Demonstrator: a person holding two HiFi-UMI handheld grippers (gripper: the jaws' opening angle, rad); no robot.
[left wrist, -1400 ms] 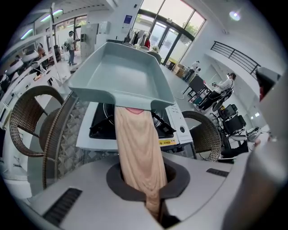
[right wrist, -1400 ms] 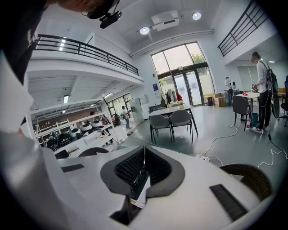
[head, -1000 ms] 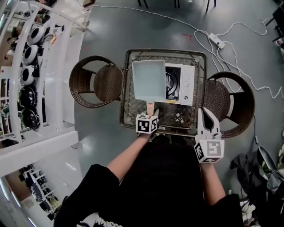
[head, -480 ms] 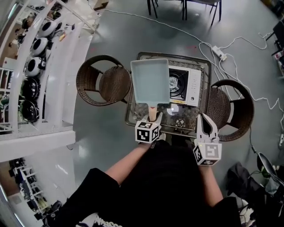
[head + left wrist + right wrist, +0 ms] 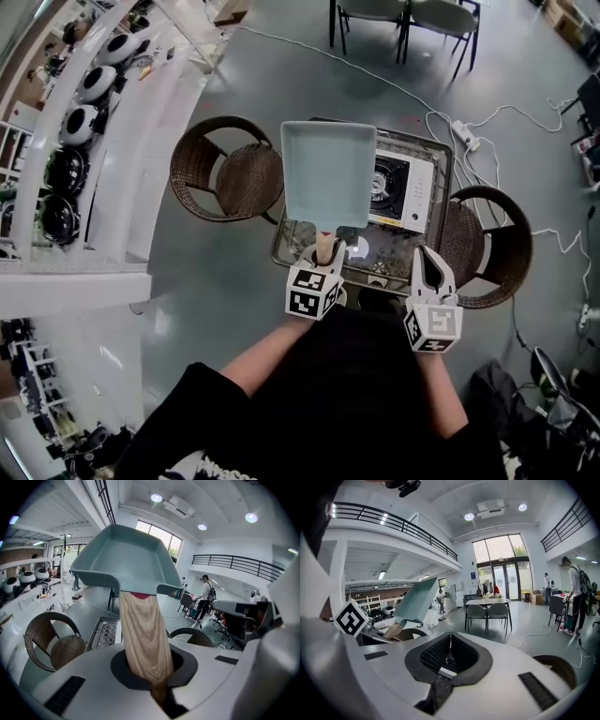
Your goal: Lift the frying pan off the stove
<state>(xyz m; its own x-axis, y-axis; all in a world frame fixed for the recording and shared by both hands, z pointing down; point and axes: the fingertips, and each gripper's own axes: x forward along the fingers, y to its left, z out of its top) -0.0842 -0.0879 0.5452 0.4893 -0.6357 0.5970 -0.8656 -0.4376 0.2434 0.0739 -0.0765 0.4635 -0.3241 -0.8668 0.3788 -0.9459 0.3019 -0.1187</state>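
Where a second ago it lies flat over the stove's left half, the pan (image 5: pixel 328 173) now hangs in the air, clear of the stove (image 5: pixel 405 192) and looming larger in the head view. Its pale teal tray reaches out past the table's far left edge. The burner (image 5: pixel 382 183), covered before, shows beside the pan's right rim. The left gripper (image 5: pixel 323 253) has risen with it, above the near edge of the table (image 5: pixel 286 246). Its jaws are pressed tight on the wooden handle (image 5: pixel 324 246), which in the left gripper view runs straight up out of the jaws to the pan's underside. The pan tilts, its far end higher than the handle end. The right gripper (image 5: pixel 427 255) hovers over the table's near right corner, just beside the right chair (image 5: pixel 492 246) and well apart from the pan. Its jaws are pressed together with nothing between them, and it touches nothing. In its own view the pan appears off to the left, tilted up.
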